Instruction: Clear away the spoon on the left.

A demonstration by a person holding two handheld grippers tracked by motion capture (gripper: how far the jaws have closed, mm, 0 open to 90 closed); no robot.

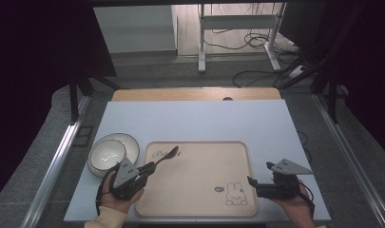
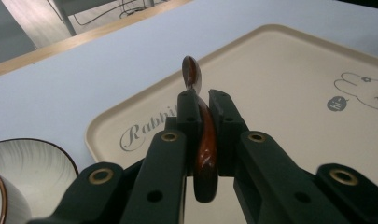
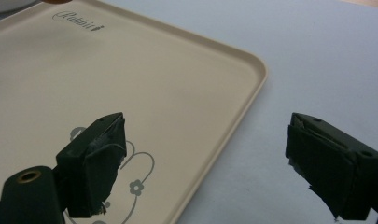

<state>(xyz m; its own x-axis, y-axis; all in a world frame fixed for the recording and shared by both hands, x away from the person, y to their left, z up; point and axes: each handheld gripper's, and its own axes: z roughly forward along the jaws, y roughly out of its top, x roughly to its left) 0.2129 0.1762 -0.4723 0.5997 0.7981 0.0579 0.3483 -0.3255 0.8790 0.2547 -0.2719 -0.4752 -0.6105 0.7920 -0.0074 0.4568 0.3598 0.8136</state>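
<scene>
Pale blue matting covers our wooden table, with grey floor and loose cables beyond it. At the far left we see a white bowl nested on a dark-rimmed plate, just beside the beige rabbit tray; we judge it is parked there to keep the tray free. Next comes our left gripper, its jaws closed on the handle of a brown wooden spoon, gripped on edge so the spoon's head juts forward over the tray's lettered corner, ready, we guess, to be laid down. Farthest right, our right gripper hovers at the tray's right rim with jaws spread wide and nothing between them, probably waiting its turn.
</scene>
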